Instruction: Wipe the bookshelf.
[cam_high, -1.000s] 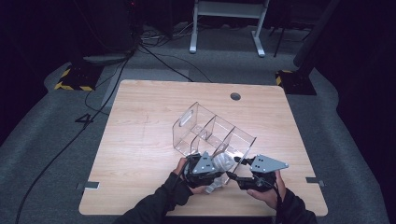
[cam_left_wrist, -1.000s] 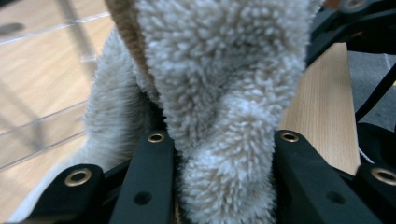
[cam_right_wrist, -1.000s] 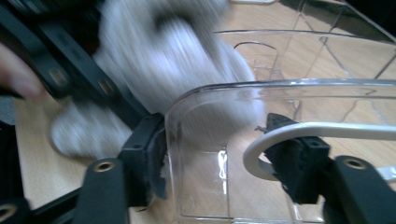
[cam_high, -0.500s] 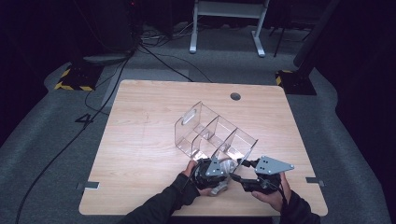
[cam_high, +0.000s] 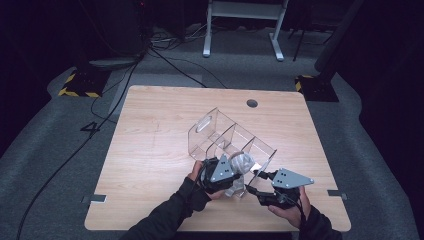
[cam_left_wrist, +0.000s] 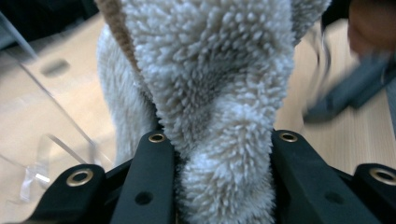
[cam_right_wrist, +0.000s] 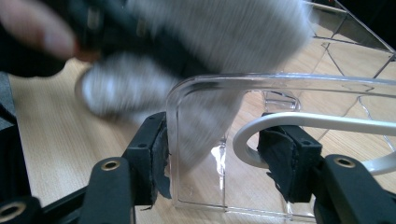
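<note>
A clear acrylic organizer (cam_high: 225, 135) with several open compartments lies slantwise on the wooden table (cam_high: 150, 150). My left gripper (cam_high: 236, 169) is shut on a fluffy grey-white fabric piece (cam_high: 243, 162), lifted just over the organizer's near end. In the left gripper view the fleece (cam_left_wrist: 210, 70) bulges up between the jaws of my left gripper (cam_left_wrist: 222, 137). My right gripper (cam_high: 252, 186) clamps the organizer's near end wall (cam_right_wrist: 201, 186). One pad sits on the wall's side edge and the other in its handle cutout. The jaws of my right gripper (cam_right_wrist: 212, 140) have just been closing on that wall.
A round cable hole (cam_high: 252, 103) is near the table's far edge. Small metal brackets (cam_high: 94, 198) sit at the near corners. Cables (cam_high: 165, 60) and a white stand (cam_high: 240, 30) are on the grey floor beyond the table.
My left gripper has lifted the fabric up and slightly away from me, toward the organizer's near compartment. The right gripper has stayed at the end wall.
</note>
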